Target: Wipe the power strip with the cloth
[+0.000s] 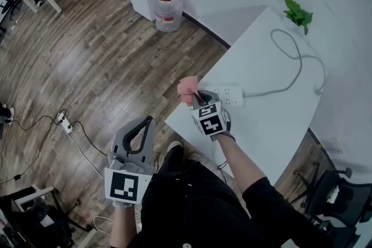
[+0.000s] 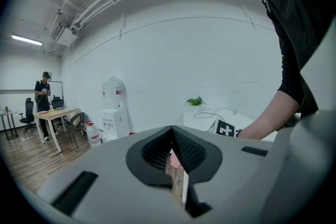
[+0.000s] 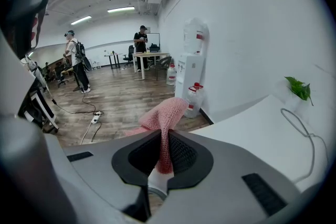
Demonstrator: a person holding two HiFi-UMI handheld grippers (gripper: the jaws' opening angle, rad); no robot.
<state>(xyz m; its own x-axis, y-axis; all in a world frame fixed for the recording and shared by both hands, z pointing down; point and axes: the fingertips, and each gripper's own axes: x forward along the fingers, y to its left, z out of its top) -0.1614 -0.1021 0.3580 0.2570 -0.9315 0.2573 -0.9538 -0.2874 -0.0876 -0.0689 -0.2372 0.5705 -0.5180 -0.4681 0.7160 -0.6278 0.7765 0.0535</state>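
Head view: right tongs pinch cloth beside power strip.

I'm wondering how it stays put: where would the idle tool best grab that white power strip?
The power strip lies flat, long and slim, so probably pinch across its narrow width from above, near the cable end: the right tool with the pink cloth crowds the other end.

The cloth is pink and knitted, pinched in a fold between the closed jaws of the right gripper. Its loose end bunches up past the jaw tips. The power strip is white and oblong, lying flat on the table just beside that gripper's tips. Its grey cord loops away beyond the tool.
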